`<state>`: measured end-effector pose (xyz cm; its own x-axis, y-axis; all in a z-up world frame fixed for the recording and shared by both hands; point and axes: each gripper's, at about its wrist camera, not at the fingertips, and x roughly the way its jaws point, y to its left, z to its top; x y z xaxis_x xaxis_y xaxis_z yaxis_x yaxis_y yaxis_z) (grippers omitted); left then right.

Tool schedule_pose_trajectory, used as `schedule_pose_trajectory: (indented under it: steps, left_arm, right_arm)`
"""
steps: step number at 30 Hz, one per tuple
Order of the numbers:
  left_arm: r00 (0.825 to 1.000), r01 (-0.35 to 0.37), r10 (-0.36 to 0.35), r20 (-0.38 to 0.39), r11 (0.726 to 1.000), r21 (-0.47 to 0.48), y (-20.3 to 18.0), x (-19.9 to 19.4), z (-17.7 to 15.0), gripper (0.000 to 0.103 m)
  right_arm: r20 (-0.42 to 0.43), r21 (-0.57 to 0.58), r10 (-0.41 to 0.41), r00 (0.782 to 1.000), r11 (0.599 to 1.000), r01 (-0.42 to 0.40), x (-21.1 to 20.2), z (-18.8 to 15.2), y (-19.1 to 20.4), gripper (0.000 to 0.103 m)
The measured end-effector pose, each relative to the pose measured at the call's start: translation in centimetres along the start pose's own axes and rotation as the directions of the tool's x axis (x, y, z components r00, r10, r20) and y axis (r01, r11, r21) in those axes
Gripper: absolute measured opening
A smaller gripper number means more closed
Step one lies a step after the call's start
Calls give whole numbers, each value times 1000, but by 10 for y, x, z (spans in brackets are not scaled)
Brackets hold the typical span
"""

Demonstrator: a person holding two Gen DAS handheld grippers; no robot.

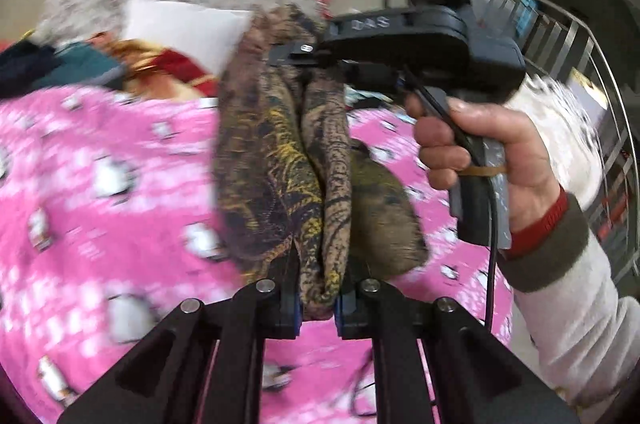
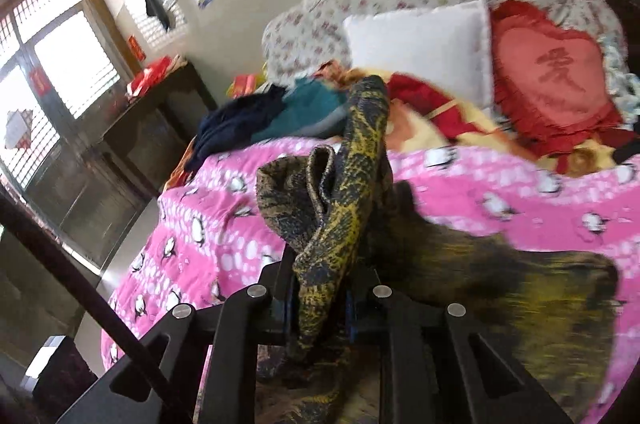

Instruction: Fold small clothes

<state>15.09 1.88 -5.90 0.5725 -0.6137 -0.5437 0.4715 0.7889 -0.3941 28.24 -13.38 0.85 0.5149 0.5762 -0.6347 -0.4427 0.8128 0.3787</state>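
In the left wrist view, our left gripper [image 1: 316,308] at lower centre pinches the brown-and-yellow patterned garment [image 1: 276,164], while the right gripper [image 1: 298,54] clamps its far end at upper centre, above the pink blanket [image 1: 100,184].

In the right wrist view, our right gripper pinches bunched cloth at lower centre. We judge no fold made yet.
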Motion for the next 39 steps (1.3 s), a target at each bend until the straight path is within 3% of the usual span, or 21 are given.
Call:
schedule_pose_trajectory:
  steps: [5, 10, 15, 19, 22, 24, 26, 27, 30, 33, 34, 36, 37, 38, 39]
  left_arm:
    - [994, 72, -64, -89, 994, 83, -57, 63, 9, 11]
    - [981, 108, -83, -176, 984, 138, -94, 126, 12, 11]
    - [961, 150, -122, -248, 984, 98, -101, 170, 15, 11]
    - [956, 95, -63, -285, 990, 99, -94, 196, 9, 11]
    - [948, 102, -67, -311, 990, 98, -90, 194, -1, 24]
    - [946, 123, -81, -315, 986, 115, -92, 181, -5, 45]
    - [953, 130, -85, -291, 982, 139, -93, 163, -7, 51]
    - [960, 127, -81, -267, 979, 158, -90, 149, -8, 56]
    - [980, 74, -37, -194, 980, 185, -74, 115, -11, 67]
    - [986, 14, 14, -169, 986, 164, -58, 97, -13, 68]
    - [985, -2, 28, -173, 989, 150, -50, 92, -15, 68]
    - [979, -39, 60, -197, 993, 107, -36, 93, -26, 68]
    - [974, -58, 75, -214, 995, 83, -34, 92, -36, 68]
    - [969, -72, 83, -232, 996, 52, -25, 94, -39, 68]
    - [968, -77, 84, -238, 996, 36, -23, 98, -43, 68]
  right_arm:
    - [6, 9, -99, 995, 995, 99, -43, -9, -58, 17]
    - [-2, 52, -173, 985, 984, 173, -71, -22, -123, 16]
    - [-31, 96, -238, 971, 966, 240, -71, -37, -174, 16]
    - [-57, 137, -264, 963, 953, 269, -34, -43, -200, 16]
    - [-12, 118, -299, 954, 947, 298, -24, -47, -198, 23]
    - [25, 127, -270, 963, 956, 265, -31, -45, -197, 28]
    - [32, 155, -211, 977, 967, 204, -37, -41, -200, 63]
    - [24, 185, -201, 979, 964, 193, -37, -40, -204, 69]
    - [-11, 234, -184, 983, 955, 181, -27, -36, -211, 72]
    - [74, 140, -201, 977, 972, 190, -31, -33, -193, 64]
    - [116, 87, -213, 970, 975, 204, -32, -33, -184, 64]
    - [105, 10, -343, 934, 939, 344, -19, -33, -180, 63]
    - [49, -28, -444, 895, 895, 446, -4, -35, -185, 62]
    - [-10, -52, -496, 868, 867, 495, 8, -38, -192, 61]
    - [-59, -45, -499, 865, 867, 497, 13, -43, -201, 61]
